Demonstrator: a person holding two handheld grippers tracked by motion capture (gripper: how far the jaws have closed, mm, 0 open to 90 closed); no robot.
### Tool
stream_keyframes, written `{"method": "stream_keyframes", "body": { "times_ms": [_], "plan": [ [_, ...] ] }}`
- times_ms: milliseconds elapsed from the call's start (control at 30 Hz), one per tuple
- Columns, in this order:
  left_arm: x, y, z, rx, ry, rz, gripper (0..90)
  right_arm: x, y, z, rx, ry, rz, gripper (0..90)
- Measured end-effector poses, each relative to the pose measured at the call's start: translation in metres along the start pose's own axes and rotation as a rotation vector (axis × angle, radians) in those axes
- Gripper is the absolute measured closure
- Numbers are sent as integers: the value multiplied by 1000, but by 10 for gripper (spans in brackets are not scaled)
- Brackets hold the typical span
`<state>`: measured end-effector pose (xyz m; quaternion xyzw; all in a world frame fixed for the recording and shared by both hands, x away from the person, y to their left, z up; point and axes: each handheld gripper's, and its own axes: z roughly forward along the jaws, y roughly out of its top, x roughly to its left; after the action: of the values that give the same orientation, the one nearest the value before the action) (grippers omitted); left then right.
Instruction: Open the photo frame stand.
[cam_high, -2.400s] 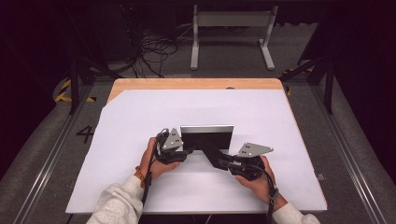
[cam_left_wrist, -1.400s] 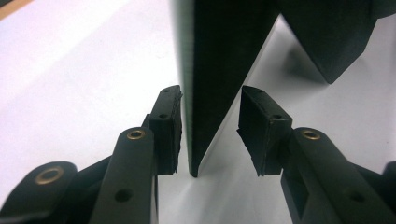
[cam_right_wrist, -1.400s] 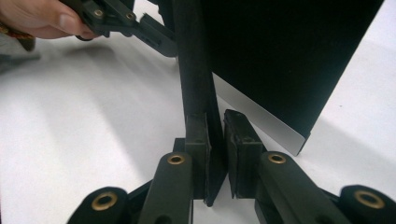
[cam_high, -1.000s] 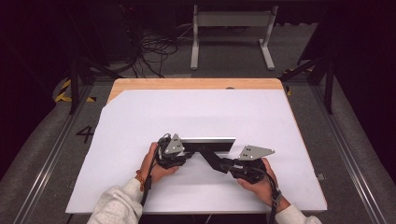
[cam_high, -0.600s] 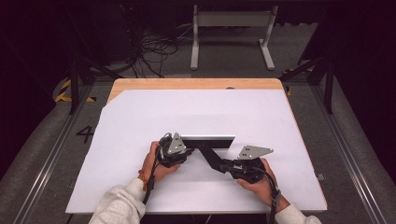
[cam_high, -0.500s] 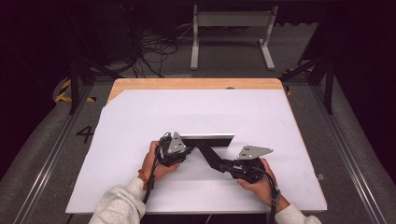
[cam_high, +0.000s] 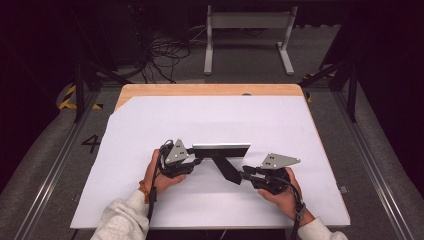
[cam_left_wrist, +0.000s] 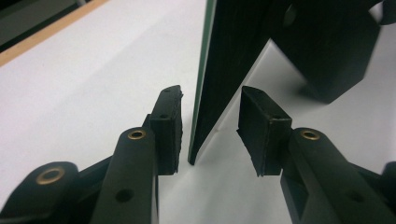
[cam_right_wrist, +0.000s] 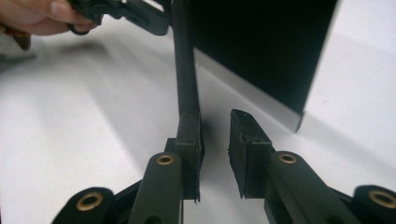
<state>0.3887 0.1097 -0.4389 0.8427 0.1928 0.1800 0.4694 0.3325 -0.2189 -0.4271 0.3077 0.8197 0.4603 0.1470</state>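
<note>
Left gripper (cam_high: 192, 161) sits at the left end of the picture frame (cam_high: 221, 148), mid-table on the white table cover (cam_high: 150, 125). In the left gripper view its jaws stand apart around the frame's left edge (cam_left_wrist: 205, 93), a gap on each side, nothing clamped. The frame stands upright on its long edge, back facing the person, with the black easel leg (cam_high: 227, 169) swung out toward the right hand. Right gripper (cam_high: 246, 174) is at the leg's tip; in the right gripper view the jaws are parted, the leg (cam_right_wrist: 184, 70) lying against the left pad (cam_right_wrist: 189, 140) with a gap to the right pad, so no grip there either.

Handling, as a guess: the frame looks light, rigid and thin, glass front probably, so fragile and easy to tip. The leg hinge is likely the weak point. Best hold is across the frame's side edge with flat pads, not by the leg.

Compared with 2.4 s ago: the frame showed a much taller dark back then and now reads as a thin strip, so it is more upright, and the leg stands out further. Both hands are roughly in the same places.
</note>
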Motion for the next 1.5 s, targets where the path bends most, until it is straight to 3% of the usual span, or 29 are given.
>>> {"method": "stream_keyframes", "body": {
  "times_ms": [333, 467, 667, 800, 1200, 1500],
  "plan": [
    [1, 8, -14, -45, -19, -8, 611, -8, 6, -10, -52, -104, -20, 758],
    [1, 10, -17, -51, -20, -11, 613, -9, 7, -9, -58, -115, -23, 759],
    [4, 12, -18, -49, -32, -31, 580, -11, 9, -8, -66, -126, -20, 697],
    [4, 14, -22, -49, -40, -46, 502, -13, 14, -8, -79, -152, -15, 633],
    [3, 15, -24, -52, -61, -68, 367, -9, 25, -2, -107, -155, -29, 617],
    [-1, 18, -24, -60, -63, -51, 460, -11, 28, -3, -119, -149, -36, 692]
  ]
}}
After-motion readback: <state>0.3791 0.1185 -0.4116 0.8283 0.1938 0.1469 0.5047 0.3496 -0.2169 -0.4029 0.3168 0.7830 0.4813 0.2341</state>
